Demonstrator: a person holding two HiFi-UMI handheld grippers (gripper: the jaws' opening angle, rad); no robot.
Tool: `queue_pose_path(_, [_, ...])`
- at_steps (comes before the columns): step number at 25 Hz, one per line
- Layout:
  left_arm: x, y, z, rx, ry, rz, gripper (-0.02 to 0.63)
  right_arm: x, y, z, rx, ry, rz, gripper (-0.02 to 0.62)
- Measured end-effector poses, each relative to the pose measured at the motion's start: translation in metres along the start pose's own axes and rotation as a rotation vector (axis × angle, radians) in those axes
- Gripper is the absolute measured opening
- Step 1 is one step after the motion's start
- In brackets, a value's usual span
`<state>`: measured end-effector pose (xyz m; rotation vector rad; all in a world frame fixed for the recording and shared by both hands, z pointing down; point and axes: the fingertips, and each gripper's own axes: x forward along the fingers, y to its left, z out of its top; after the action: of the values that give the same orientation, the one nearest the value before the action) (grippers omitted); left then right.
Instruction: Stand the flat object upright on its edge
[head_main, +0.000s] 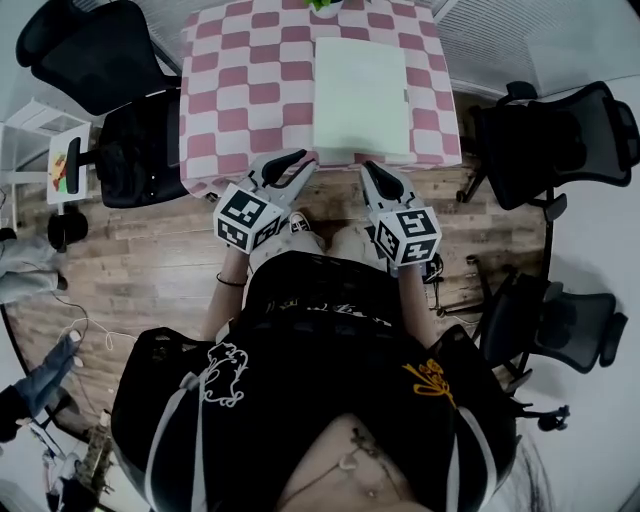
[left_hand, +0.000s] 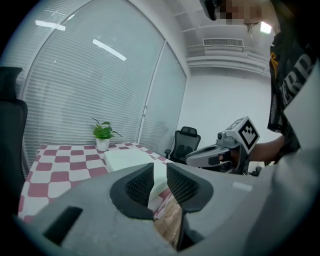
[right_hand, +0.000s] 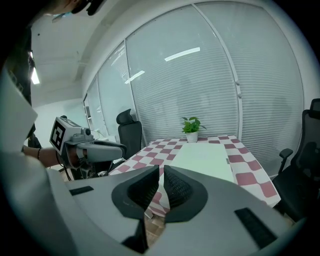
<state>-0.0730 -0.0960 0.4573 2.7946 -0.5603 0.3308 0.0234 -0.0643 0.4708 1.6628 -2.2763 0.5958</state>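
Note:
A flat pale white slab (head_main: 360, 95) lies on its face on the pink-and-white checkered table (head_main: 240, 90), toward the right side. It also shows in the left gripper view as the slab (left_hand: 131, 159), and in the right gripper view as the slab (right_hand: 207, 157). My left gripper (head_main: 292, 162) hovers at the table's near edge, left of the slab's near corner, shut and empty. The right gripper (head_main: 374, 174) hangs just short of the slab's near edge, also shut with nothing in it. Neither gripper touches the slab.
A small potted plant (left_hand: 102, 134) stands at the table's far end. Black office chairs (head_main: 100, 50) (head_main: 560, 130) flank the table on both sides, and another chair (head_main: 560, 325) is at the right. A white shelf (head_main: 60, 150) stands at the left on the wood floor.

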Motion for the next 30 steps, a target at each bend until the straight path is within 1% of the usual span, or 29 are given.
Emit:
queue_pose_path(5, [0.012, 0.008, -0.003, -0.008, 0.022, -0.018, 0.089, 0.004, -0.021, 0.004, 0.021, -0.005, -0.037, 0.034])
queue_pose_path(11, [0.025, 0.019, 0.001, -0.027, 0.028, -0.005, 0.090, 0.018, -0.063, 0.015, 0.040, -0.027, -0.078, 0.034])
queue_pose_path(17, [0.031, 0.032, -0.001, -0.034, 0.046, 0.043, 0.091, 0.037, -0.099, 0.034, 0.047, -0.056, -0.089, 0.034])
queue_pose_path(20, [0.041, 0.041, 0.005, -0.051, 0.045, 0.060, 0.091, 0.045, -0.117, 0.041, 0.043, -0.051, -0.087, 0.034])
queue_pose_path(24, [0.063, 0.057, 0.007, -0.069, 0.063, 0.073, 0.093, 0.058, -0.145, 0.043, 0.075, -0.044, -0.085, 0.034])
queue_pose_path(26, [0.076, 0.065, 0.005, -0.075, 0.084, 0.073, 0.108, 0.065, -0.158, 0.042, 0.078, -0.028, -0.075, 0.035])
queue_pose_path(30, [0.104, 0.084, -0.002, -0.088, 0.139, 0.074, 0.179, 0.080, -0.185, 0.038, 0.066, 0.011, -0.054, 0.035])
